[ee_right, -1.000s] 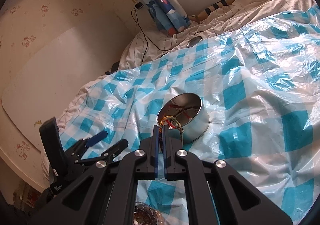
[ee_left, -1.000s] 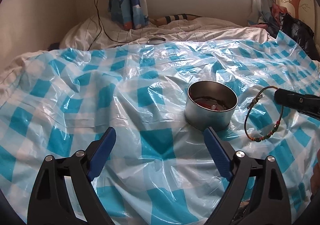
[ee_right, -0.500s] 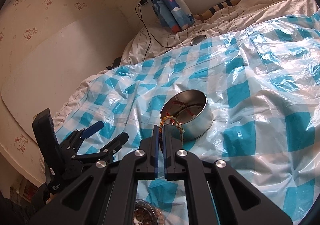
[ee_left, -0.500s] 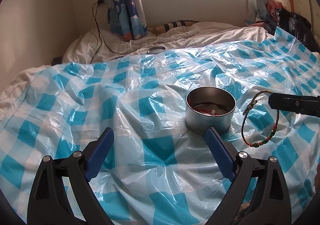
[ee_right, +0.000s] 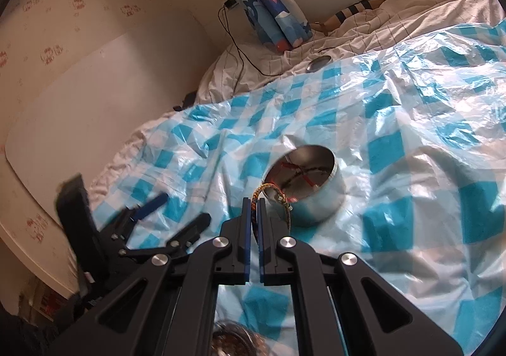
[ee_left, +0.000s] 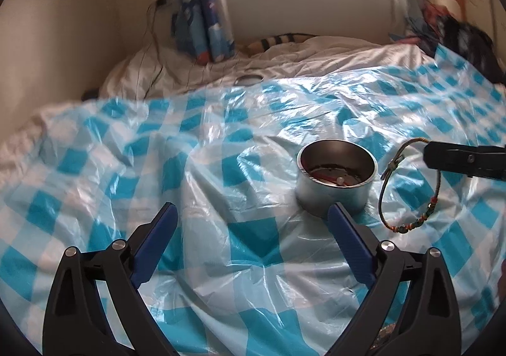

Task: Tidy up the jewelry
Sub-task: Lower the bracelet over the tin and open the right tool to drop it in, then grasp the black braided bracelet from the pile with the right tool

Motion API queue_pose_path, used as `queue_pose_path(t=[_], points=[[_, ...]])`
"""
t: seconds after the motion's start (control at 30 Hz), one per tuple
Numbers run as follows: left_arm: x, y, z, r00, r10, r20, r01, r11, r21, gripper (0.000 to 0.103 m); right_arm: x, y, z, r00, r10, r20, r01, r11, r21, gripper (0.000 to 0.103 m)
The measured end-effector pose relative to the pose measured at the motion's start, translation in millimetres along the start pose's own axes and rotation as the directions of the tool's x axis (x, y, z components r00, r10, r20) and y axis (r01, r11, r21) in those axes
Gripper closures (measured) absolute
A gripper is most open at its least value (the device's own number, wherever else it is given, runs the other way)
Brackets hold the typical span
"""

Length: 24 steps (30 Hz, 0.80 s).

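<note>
Nothing legible is showing in either view — you are looking at no words, brand marks, numbers or signs. The wallpaper [ee_right: 47, 54] is carrying only small reddish printed motifs, too blurred for you to read, and the curtain [ee_right: 272, 8] is displaying cartoon shapes without lettering. The round tin [ee_left: 336, 177] and both grippers' black frames are bearing no readable label.
</note>
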<state>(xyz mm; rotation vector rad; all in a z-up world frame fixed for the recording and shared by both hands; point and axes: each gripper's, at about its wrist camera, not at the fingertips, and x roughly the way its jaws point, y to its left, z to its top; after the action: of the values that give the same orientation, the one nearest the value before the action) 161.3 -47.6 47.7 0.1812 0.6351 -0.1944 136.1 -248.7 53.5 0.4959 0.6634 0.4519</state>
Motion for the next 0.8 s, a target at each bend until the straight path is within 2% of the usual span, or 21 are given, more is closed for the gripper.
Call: queue_pose_path(t=[0.1, 0.17, 0.27, 0.33, 0.37, 0.4, 0.47, 0.5, 0.57, 0.67, 0.8], points=[[10, 22, 0, 0.999, -0.017, -0.035, 0.013, 0.994, -0.111, 0.011, 14, 4, 15, 1.000, 0.027, 0.012, -0.027, 1.000, 0.008, 0.098], [16, 41, -1, 0.998, -0.029, -0.056, 0.017, 0.980, -0.200, 0.011, 20, 6, 25, 0.999, 0.037, 0.026, -0.037, 0.999, 0.013, 0.098], [21, 58, -3, 0.997, -0.041, -0.070, 0.019, 0.959, -0.283, 0.010, 33, 1, 41, 0.998, 0.042, 0.051, -0.044, 0.998, 0.045, 0.098], [23, 65, -4, 0.996, -0.047, -0.073, 0.021, 0.949, -0.314, 0.010, 47, -7, 48, 0.999, 0.023, 0.040, -0.025, 0.998, 0.065, 0.098], [24, 66, -3, 0.996, -0.046, -0.073, 0.020, 0.947, -0.319, 0.009, 59, -13, 49, 1.000, -0.004, 0.001, 0.004, 0.997, 0.073, 0.095], [25, 67, -3, 0.996, -0.046, -0.072, 0.020, 0.947, -0.321, 0.009, 68, -19, 50, 0.999, -0.033, -0.041, 0.036, 0.996, 0.079, 0.077], [25, 67, -3, 0.996, -0.047, -0.075, 0.021, 0.948, -0.318, 0.009, 81, -29, 47, 0.986, -0.136, -0.092, 0.144, 0.986, 0.080, 0.056], [25, 67, -3, 0.996, -0.052, -0.077, 0.026, 0.949, -0.315, 0.009, 81, -29, 45, 0.979, -0.182, -0.092, 0.187, 0.981, 0.054, 0.056], [24, 65, -1, 0.995, -0.060, -0.079, 0.033, 0.950, -0.309, 0.009, 72, -26, 45, 0.972, -0.223, -0.070, 0.225, 0.974, 0.022, 0.054], [24, 58, 0, 0.992, -0.094, -0.085, 0.067, 0.956, -0.285, 0.009, 50, -16, 43, 0.969, -0.243, -0.039, 0.243, 0.970, -0.009, 0.046], [24, 44, 0, 0.983, -0.141, -0.121, 0.111, 0.968, -0.224, 0.009, 16, 2, 13, 0.962, -0.258, -0.091, 0.251, 0.965, -0.080, 0.042]])
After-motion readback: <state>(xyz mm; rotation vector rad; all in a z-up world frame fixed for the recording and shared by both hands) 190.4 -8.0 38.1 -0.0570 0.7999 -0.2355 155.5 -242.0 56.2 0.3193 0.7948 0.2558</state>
